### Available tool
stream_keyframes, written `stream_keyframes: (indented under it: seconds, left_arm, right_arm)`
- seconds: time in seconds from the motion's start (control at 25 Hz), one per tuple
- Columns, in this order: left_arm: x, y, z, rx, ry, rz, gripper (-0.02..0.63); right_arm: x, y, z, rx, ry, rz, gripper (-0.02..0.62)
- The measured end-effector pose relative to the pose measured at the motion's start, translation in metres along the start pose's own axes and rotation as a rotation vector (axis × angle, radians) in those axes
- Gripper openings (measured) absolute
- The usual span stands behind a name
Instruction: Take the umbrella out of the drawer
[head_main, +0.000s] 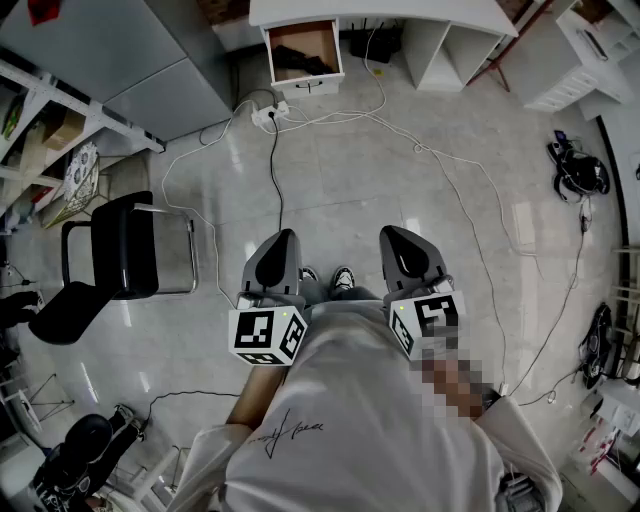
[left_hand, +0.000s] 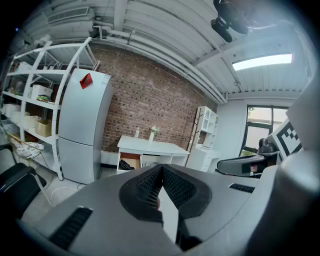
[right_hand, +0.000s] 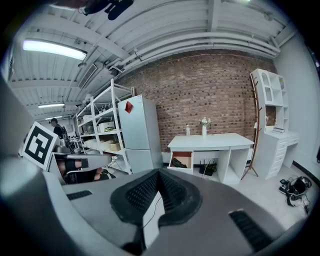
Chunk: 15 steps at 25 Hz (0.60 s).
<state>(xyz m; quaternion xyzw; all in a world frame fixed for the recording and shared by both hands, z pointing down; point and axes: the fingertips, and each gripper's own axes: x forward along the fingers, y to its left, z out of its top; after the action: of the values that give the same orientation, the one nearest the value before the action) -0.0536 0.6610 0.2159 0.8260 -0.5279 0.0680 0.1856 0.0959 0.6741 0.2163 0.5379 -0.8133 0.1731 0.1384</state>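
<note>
Far ahead, the drawer (head_main: 303, 55) of the white desk (head_main: 380, 12) stands pulled open. A dark folded umbrella (head_main: 300, 60) lies inside it. Both grippers are held side by side at waist height, several steps short of the desk. My left gripper (head_main: 284, 240) is shut with nothing between its pads, and so is my right gripper (head_main: 396, 234). In the right gripper view the open drawer (right_hand: 181, 161) shows the umbrella (right_hand: 178, 163) just beyond the closed jaw tips (right_hand: 158, 173). The left gripper view has the drawer (left_hand: 130, 163) left of its tips (left_hand: 161, 168).
A black chair (head_main: 100, 265) stands at the left, with a grey fridge (head_main: 130, 50) and metal shelves behind it. A power strip (head_main: 268, 115) and cables trail over the floor between me and the desk. White shelving (head_main: 585, 50) and dark gear (head_main: 580, 175) sit at the right.
</note>
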Motion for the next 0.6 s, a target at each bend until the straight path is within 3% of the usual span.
stream_keyframes:
  seconds: [0.24,0.4,0.6]
  left_arm:
    - [0.004,-0.01,0.0,0.017,0.015,-0.002,0.017]
    - [0.005,-0.014,0.001,0.015,0.026,0.0,0.017]
    - [0.017,-0.013,0.0,0.004,0.06,-0.008,0.017]
  right_arm:
    - [-0.003,-0.012,0.003,0.024,-0.036,0.004,0.011]
    - [-0.012,-0.011,0.005,0.101,-0.079,0.089,0.011]
    - [-0.008,-0.009,0.0,0.065,-0.036,0.147,0.011]
